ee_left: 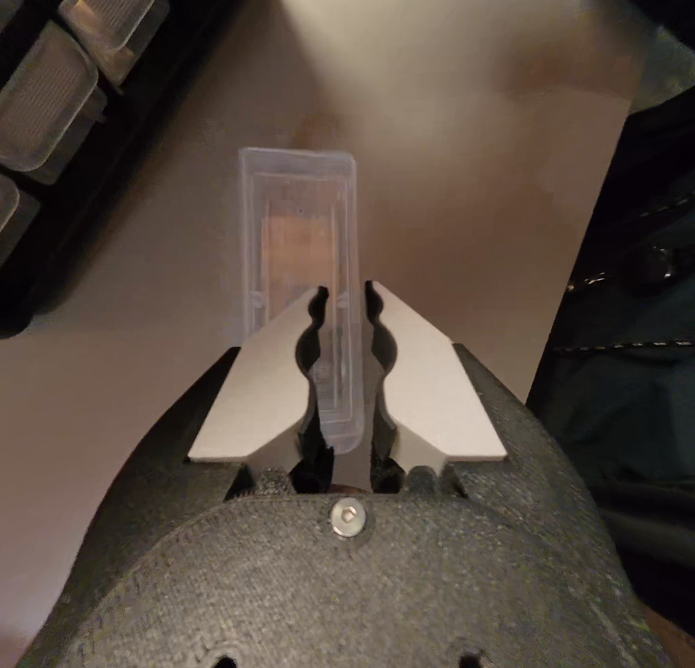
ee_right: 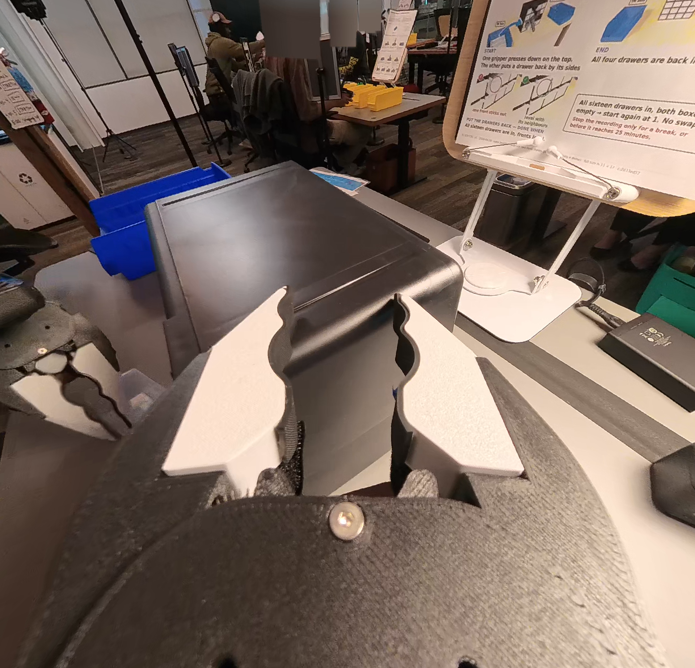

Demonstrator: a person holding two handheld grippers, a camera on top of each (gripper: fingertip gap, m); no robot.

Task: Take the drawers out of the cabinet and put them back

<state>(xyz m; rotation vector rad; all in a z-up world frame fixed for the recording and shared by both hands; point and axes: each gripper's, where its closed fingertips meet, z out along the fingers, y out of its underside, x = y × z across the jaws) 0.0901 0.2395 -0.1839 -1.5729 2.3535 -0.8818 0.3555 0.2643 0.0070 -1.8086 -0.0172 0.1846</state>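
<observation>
Closest to the left wrist camera, the left hand-held gripper [ee_left: 345,289], with a dark textured body and white fingers carrying wavy black pads, has its jaws drawn close around a small clear plastic drawer [ee_left: 297,236]. This drawer stands on edge between the fingers [ee_left: 263,379] and reaches forward over the pale grey table [ee_left: 113,386]. Its right wall lies between the two pads; whether they press on it I cannot tell, as a narrow slit shows on each side. At upper left, the front of the black plastic drawer cabinet [ee_left: 22,266] shows several frosted clear drawers [ee_left: 45,97] sitting in their slots.

From the right wrist camera, the right hand-held gripper [ee_right: 342,300] has its jaws spread wide apart and grips nothing. Its fingertips hang over the near edge of the cabinet's smooth black top [ee_right: 286,244]; contact with that top cannot be judged. Left of the cabinet, the other gripper shows low beside it with the clear drawer just next to the cabinet's side. Behind the cabinet sit blue plastic bins [ee_right: 131,214]. To the right stands a white tablet stand [ee_right: 519,296] carrying an illustrated instruction sheet [ee_right: 586,59], and farther right a flat black box [ee_right: 654,353] lies on the table.
</observation>
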